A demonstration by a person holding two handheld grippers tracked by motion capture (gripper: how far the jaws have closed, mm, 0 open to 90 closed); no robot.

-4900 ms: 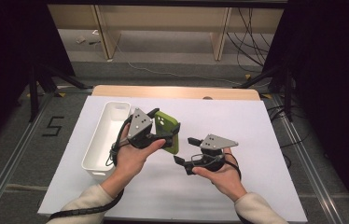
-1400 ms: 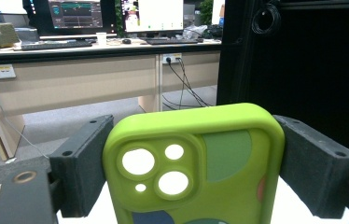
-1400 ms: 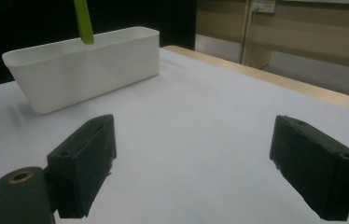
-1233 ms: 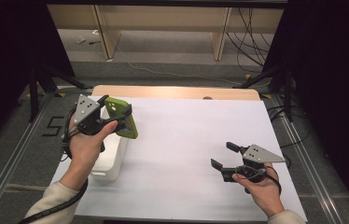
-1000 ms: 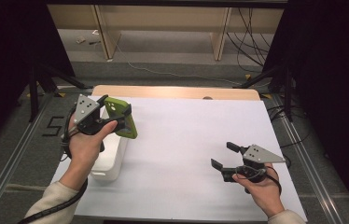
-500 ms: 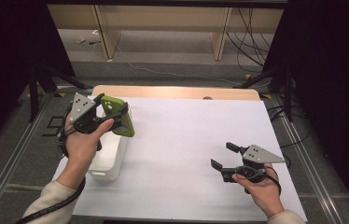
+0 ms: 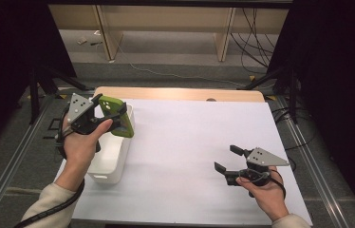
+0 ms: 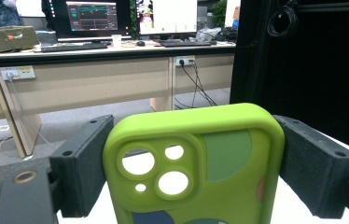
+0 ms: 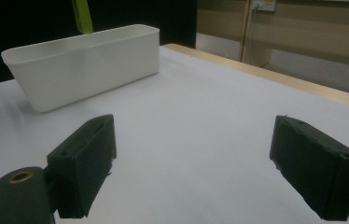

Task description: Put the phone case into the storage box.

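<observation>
The left tool clamps a lime-green rubbery phone case, seemingly above the white plastic bin. The right tool rests wide open, empty, on the bench.

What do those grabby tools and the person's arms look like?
Each hand carries black tongs, left tongs and right tongs: two chunky, blocky black jaws with small screw holes, and a brass ring near the left jaw's base in each gripper view. A grey three-cornered plate dotted with tiny holes sits on top. A black cable trails along the left arm. The sleeves are cream-coloured.
</observation>
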